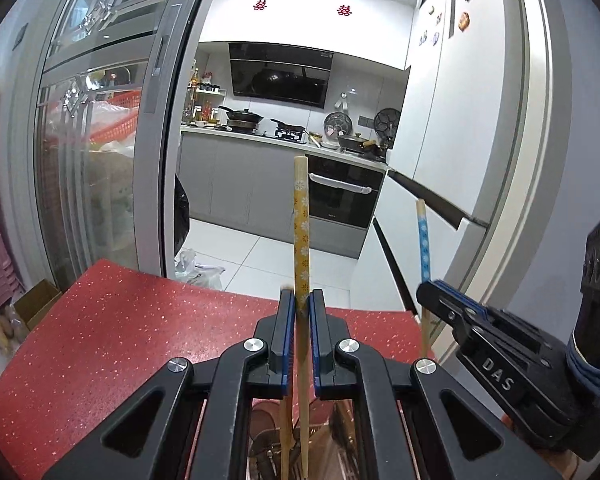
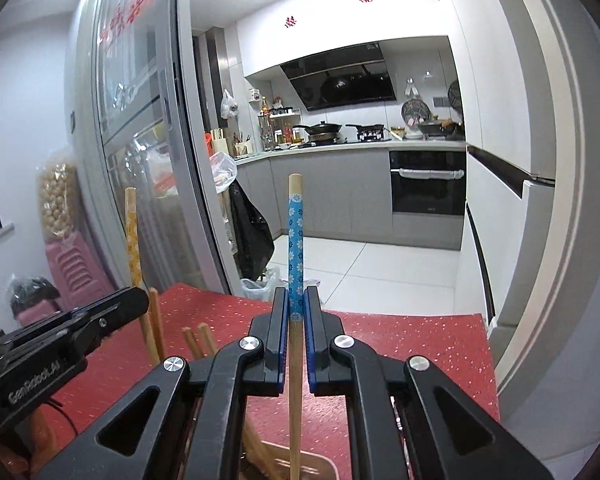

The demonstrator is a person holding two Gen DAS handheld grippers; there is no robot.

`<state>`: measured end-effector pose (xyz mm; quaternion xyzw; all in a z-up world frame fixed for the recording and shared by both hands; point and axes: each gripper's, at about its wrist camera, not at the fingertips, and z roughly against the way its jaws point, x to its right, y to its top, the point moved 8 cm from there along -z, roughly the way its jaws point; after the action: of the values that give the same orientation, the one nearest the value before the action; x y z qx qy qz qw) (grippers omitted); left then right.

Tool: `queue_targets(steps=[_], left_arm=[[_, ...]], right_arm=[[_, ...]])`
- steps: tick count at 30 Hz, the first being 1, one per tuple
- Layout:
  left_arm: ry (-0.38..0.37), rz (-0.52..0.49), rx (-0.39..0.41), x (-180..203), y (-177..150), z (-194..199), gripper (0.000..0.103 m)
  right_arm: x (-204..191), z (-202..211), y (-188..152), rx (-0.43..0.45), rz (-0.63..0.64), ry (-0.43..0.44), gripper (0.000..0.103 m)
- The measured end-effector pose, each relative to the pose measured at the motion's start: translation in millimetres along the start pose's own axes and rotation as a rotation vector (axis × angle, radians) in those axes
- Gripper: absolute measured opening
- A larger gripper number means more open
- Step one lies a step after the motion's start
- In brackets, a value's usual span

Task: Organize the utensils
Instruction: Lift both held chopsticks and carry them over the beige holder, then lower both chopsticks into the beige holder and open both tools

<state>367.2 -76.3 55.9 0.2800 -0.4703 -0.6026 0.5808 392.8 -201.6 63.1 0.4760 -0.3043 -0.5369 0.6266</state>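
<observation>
We see the left hand-held gripper [image 1: 301,300] held level above the red speckled desk [image 1: 140,320], its blue-padded jaws closed on the yellow flower-patterned bamboo chopstick [image 1: 301,232], which stands nearly upright with its patterned end uppermost. We see the right hand-held gripper [image 2: 296,300] in the same level pose, jaws clamped on the blue flower-patterned bamboo chopstick [image 2: 295,248], also upright. The two grippers sit side by side, apart: in the left wrist view the right one appears at the right edge [image 1: 436,292] with the blue chopstick [image 1: 424,248] rising above it; in the right wrist view the left one appears at the left edge [image 2: 136,300] with the yellow chopstick [image 2: 133,236] above it.

Between the grippers we count three plain bamboo chopstick ends [image 2: 198,340] rising from below; what holds them is hidden behind the gripper bodies. A pale wooden object [image 2: 292,464] lies on the desk under the right gripper, largely hidden.

Beyond the desk edge we note a grey-framed sliding glass door [image 1: 112,140], a black rubbish bag [image 2: 250,232], grey kitchen cabinets [image 1: 236,184], one black built-in oven [image 2: 428,184], one black range hood [image 1: 280,76] and a white refrigerator [image 1: 452,100]. We count two patterned chopsticks, one per gripper.
</observation>
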Motion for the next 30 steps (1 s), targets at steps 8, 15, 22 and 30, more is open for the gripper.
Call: queue_targets(steps=[8,15,22,30], left_arm=[[0.038,-0.070,-0.026,3.5,-29.1,-0.2,0.032],[0.073,-0.082,-0.071,-2.3,-49.4,-4.0,0.032],[0.108,-0.100,-0.083,-6.4,-55.6,-3.2,0.032],[0.118,-0.085,-0.141,-13.1,-67.6,-1.1,0.032]], right_arm=[[-5.0,-5.2,-29.5,-0.019,0.075,-0.006,0.008],[-3.6,-2.7,-55.6,-0.071,0.092,0.004,0.008],[-1.8,-2.9,-63.7,-0.113,0.060,0.025,0.008],[-4.9,-3.1,-69.0,-0.172,0.019,0.067,0.011]])
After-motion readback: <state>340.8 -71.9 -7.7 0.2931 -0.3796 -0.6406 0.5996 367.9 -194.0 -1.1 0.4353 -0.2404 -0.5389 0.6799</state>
